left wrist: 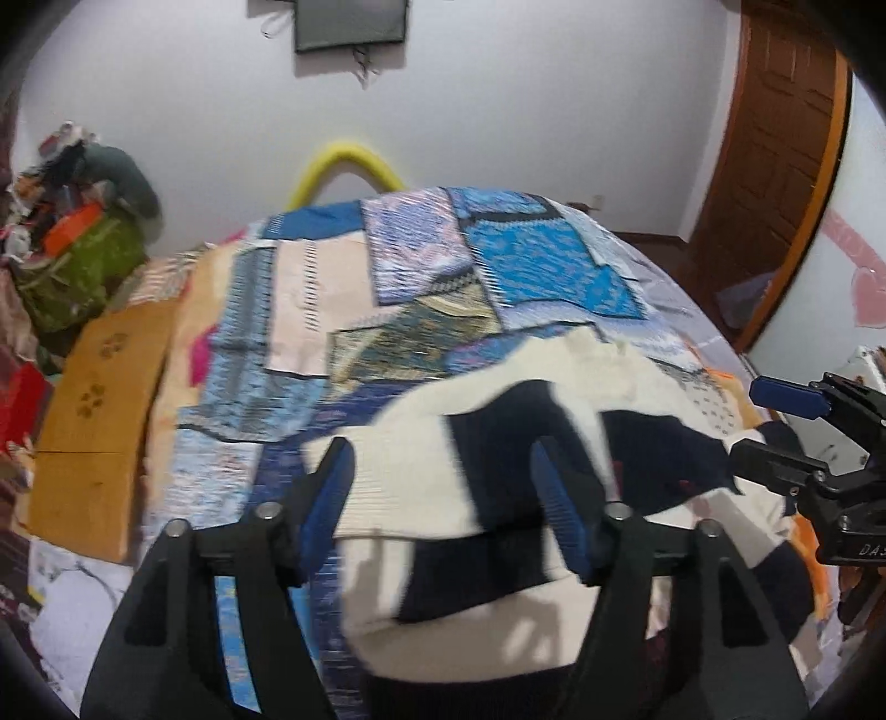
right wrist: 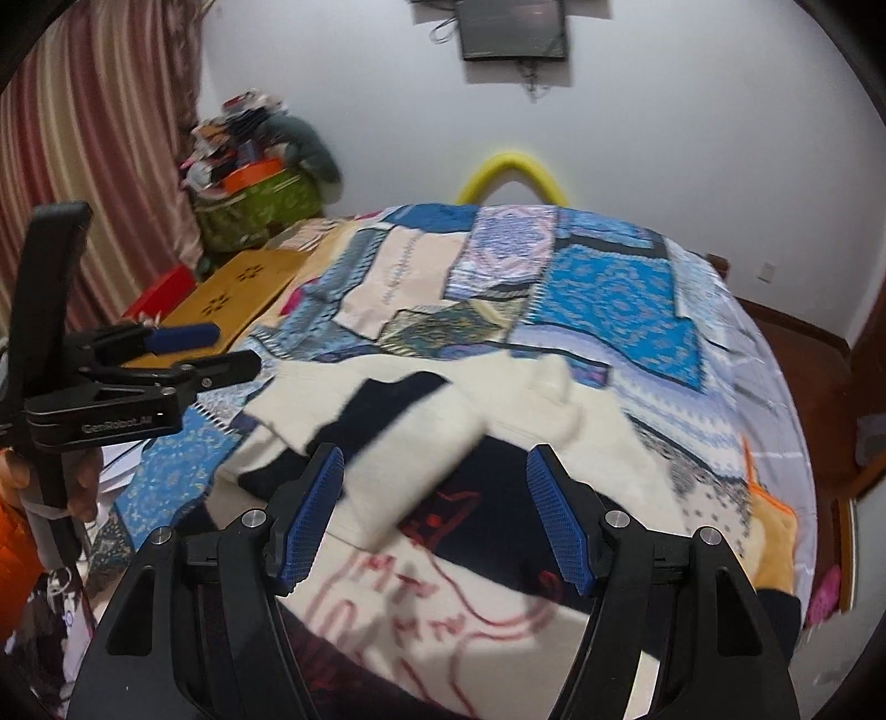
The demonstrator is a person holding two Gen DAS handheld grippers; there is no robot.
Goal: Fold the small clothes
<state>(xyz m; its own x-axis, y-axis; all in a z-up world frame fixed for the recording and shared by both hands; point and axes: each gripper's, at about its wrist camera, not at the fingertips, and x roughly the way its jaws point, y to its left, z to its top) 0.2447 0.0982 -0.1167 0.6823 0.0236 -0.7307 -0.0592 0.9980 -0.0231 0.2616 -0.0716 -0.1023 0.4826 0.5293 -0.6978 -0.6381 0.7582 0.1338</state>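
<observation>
A cream and navy knitted sweater [left wrist: 443, 598] with red stitched drawing lies on the patchwork bedspread [left wrist: 421, 277], partly folded, a sleeve laid across its body. It also shows in the right wrist view [right wrist: 443, 443]. My left gripper [left wrist: 443, 498] hangs open just above the sweater's left part, nothing between its blue pads. My right gripper [right wrist: 437, 509] is open above the sweater's middle, empty. Each gripper shows in the other's view: the right one [left wrist: 775, 426] at the right edge, the left one [right wrist: 210, 349] at the left.
The bedspread [right wrist: 609, 299] covers the bed. A wooden board [left wrist: 94, 421] lies at the bed's left edge. A green bag with piled clutter [left wrist: 77, 260] stands in the corner. A yellow foam arch [left wrist: 343, 166], a wall screen [right wrist: 515, 27] and a wooden door [left wrist: 775, 166] lie beyond.
</observation>
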